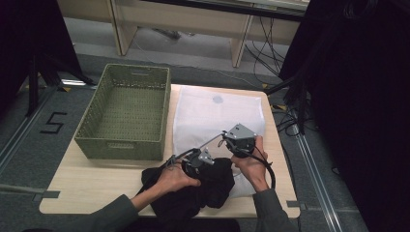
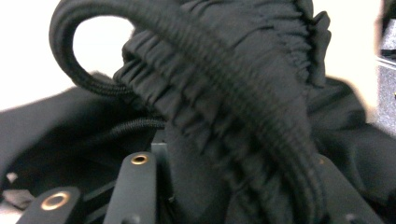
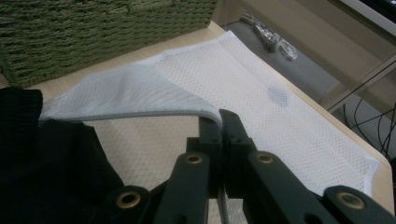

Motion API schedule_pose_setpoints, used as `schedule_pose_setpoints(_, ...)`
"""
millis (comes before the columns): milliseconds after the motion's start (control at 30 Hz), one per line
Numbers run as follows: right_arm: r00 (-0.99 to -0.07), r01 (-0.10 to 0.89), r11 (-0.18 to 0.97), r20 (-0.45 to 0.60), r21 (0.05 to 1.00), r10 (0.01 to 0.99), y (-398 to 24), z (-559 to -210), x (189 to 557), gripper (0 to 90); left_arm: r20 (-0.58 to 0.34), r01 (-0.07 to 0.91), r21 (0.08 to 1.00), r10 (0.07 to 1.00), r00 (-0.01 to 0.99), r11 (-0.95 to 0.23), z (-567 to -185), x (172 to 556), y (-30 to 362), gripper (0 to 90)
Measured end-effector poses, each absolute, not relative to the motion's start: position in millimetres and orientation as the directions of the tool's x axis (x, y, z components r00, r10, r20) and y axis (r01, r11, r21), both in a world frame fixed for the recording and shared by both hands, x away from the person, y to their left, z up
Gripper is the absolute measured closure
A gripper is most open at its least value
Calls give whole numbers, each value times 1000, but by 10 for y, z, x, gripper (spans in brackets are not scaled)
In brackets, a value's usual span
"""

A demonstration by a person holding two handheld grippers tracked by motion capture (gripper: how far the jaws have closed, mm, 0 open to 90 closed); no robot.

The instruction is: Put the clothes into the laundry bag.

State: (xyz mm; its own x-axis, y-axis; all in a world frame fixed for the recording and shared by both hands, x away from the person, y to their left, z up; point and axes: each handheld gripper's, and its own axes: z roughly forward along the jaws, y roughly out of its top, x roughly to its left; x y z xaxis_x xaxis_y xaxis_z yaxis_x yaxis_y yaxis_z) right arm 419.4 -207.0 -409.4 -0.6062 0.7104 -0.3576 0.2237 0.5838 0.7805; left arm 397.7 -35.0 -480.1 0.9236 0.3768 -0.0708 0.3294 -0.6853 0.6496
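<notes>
My R tongs (image 3: 219, 122) pinch the mesh laundry bag (image 1: 208, 113) rim up; L tongs (image 2: 233, 186) hold the black garment's (image 1: 203, 186) waistband at the mouth, stuffing still to do.

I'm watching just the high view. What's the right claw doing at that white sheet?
Observer: In the right gripper view, the right claw is shut on the rim of a white mesh bag, lifting its top layer off the lower one.
Operator: And the dark heap under the left hand?
Observer: It's a black garment. The left gripper view shows its gathered waistband and a drawstring looping out.
Operator: Is the left claw holding it?
Observer: The waistband lies between the jaws of the left claw, but I cannot tell whether they pinch it.
</notes>
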Motion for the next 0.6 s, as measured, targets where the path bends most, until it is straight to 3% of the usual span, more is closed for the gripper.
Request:
schedule_pose_setpoints(133, -604, 229, 578, -351, 783, 715, -2059, -4100, 4184, 894, -122, 365, 670, 390, 913, -646, -4847, 4034, -342, 491)
schedule_pose_setpoints(300, -616, 218, 578, -348, 787, 706, -2085, -4086, 4198, 892, -181, 396, 713, 394, 901, -579, -4537, 3981, -161, 217)
schedule_pose_setpoints(600, -612, 227, 562, -333, 795, 718, -2085, -4083, 4203, 881, -222, 425, 625, 373, 901, -655, -4173, 3984, 107, 157)
